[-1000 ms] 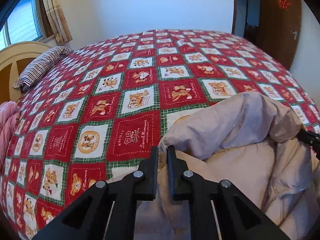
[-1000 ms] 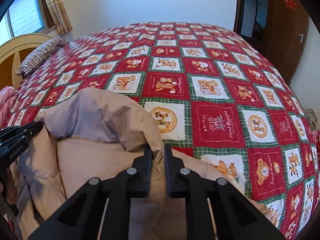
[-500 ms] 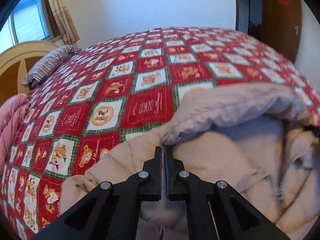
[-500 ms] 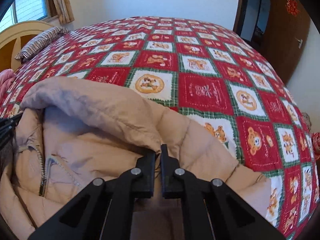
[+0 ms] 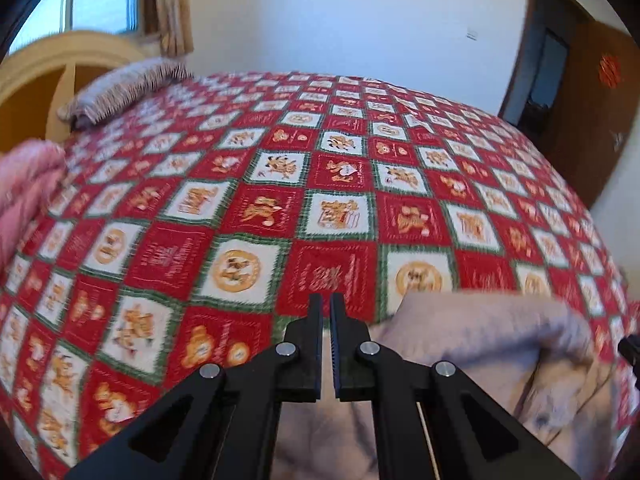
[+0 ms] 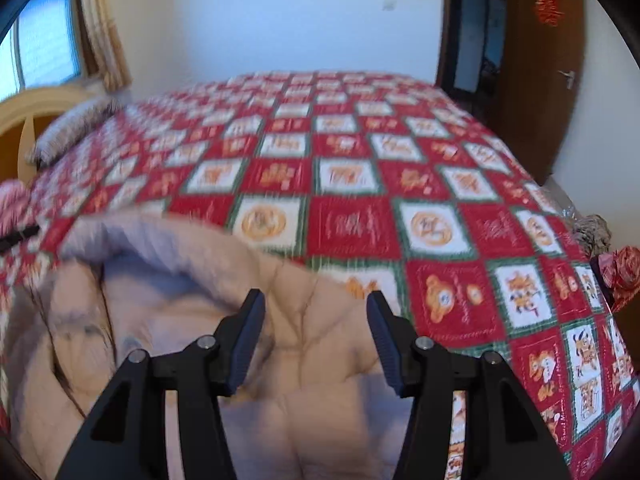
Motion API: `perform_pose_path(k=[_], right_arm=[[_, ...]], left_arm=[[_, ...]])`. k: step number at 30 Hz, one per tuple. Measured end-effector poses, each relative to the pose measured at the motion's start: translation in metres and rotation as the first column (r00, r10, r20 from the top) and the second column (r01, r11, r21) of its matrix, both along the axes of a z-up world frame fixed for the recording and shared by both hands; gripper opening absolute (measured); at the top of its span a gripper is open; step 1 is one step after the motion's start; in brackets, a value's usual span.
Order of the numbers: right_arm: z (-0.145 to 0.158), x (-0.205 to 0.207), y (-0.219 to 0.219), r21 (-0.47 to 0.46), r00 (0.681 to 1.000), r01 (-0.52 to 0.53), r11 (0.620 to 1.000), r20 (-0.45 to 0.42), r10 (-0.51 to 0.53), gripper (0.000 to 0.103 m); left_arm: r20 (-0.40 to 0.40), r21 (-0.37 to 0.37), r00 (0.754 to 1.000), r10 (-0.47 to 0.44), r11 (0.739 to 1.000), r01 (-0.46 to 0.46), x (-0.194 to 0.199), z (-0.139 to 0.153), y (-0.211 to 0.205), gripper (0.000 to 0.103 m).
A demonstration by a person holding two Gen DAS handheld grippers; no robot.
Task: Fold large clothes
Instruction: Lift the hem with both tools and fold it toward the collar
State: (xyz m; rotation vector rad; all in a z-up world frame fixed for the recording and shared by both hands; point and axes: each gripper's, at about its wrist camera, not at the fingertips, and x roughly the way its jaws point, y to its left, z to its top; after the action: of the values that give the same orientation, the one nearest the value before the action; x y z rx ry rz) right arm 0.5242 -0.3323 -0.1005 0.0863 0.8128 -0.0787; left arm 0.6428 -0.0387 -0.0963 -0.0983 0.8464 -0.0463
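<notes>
At the far left edge of the bed, a pink blanket (image 5: 24,184) bulges in beside the cream headboard (image 5: 60,64), and a striped pillow (image 5: 120,88) lies at the head corner under the curtained window (image 5: 100,0). The red, white and green patchwork bedspread (image 5: 256,184) covers the whole mattress.

The left gripper (image 5: 326,308) has its 2 jaws pressed together with only a thin slit between them. Nothing shows between the tips, which stand over bare bedspread; the beige padded coat (image 5: 480,336) lies just to their right and beneath the gripper body, at the near edge of the bed. Whether any fabric is caught lower down in the jaws cannot be told.

In the right wrist view the coat (image 6: 180,292) is heaped at the near edge, left of centre, its lighter hood or collar rolled over on the far side and a dark zipper line running down the left part. The right gripper (image 6: 316,304) has just been opening: its 2 jaws stand well apart above the coat, with puffy fabric visible in the gap but neither pad pressing on it.

Past the bed's right edge, a dark wooden door (image 6: 536,72) stands with a red ornament (image 6: 548,8) on it, and some crumpled red wrapping (image 6: 624,276) sits beside the near right corner.
</notes>
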Motion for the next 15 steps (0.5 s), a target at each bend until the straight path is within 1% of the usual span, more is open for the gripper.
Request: perform_pose_path(k=[1,3,4,5,6,7,8,9,11,12,13,15], right_arm=[[0.006,0.003,0.001,0.022,1.0,0.006,1.0,0.019,-0.007,0.056],[0.014,0.018,0.006,0.044,0.999,0.012,0.999,0.05,-0.014,0.056],[0.015,0.024,0.009,0.047,0.998,0.012,0.999,0.056,-0.015,0.056],[0.017,0.035,0.013,0.058,0.997,0.016,0.998,0.069,-0.02,0.056],[0.017,0.046,0.017,0.08,0.997,0.022,0.997,0.074,-0.027,0.059],[0.016,0.057,0.022,0.1,0.998,0.022,0.995,0.064,-0.028,0.066],[0.013,0.067,0.028,0.111,0.999,0.014,0.994,0.05,-0.02,0.068],[0.01,0.072,0.031,0.111,0.999,0.005,0.994,0.044,-0.01,0.068],[0.001,0.084,0.046,0.075,0.999,-0.023,0.997,0.025,0.021,0.068],[-0.004,0.085,0.051,0.065,0.999,-0.038,0.997,0.012,0.037,0.068],[-0.012,0.087,0.058,0.067,0.998,-0.066,0.996,-0.013,0.067,0.068],[-0.025,0.084,0.063,0.058,0.993,-0.097,0.994,-0.054,0.101,0.067]], left_arm=[[-0.002,0.002,1.0,0.004,1.0,-0.004,0.007,0.001,-0.004,0.003],[0.0,0.036,1.0,0.013,0.999,-0.013,0.021,0.003,-0.016,0.004],[-0.003,0.037,1.0,0.002,0.999,-0.001,0.027,0.002,-0.023,0.004],[-0.002,0.037,1.0,-0.028,0.999,0.028,0.031,0.0,-0.032,0.004],[-0.003,0.055,0.999,-0.041,0.998,0.041,0.034,-0.003,-0.038,0.004],[-0.011,0.085,0.998,-0.054,0.995,0.055,0.035,-0.008,-0.047,0.004],[-0.021,0.097,0.997,-0.074,0.992,0.076,0.034,-0.013,-0.053,0.004],[-0.037,0.107,0.994,-0.099,0.989,0.102,0.032,-0.022,-0.06,0.004],[-0.068,0.136,0.989,-0.13,0.981,0.139,0.027,-0.038,-0.068,0.004],[-0.092,0.173,0.985,-0.149,0.971,0.163,0.021,-0.05,-0.073,0.004],[-0.096,0.196,0.983,-0.158,0.965,0.175,0.017,-0.058,-0.075,0.004],[-0.078,0.251,0.982,-0.175,0.949,0.189,0.006,-0.071,-0.078,0.004]])
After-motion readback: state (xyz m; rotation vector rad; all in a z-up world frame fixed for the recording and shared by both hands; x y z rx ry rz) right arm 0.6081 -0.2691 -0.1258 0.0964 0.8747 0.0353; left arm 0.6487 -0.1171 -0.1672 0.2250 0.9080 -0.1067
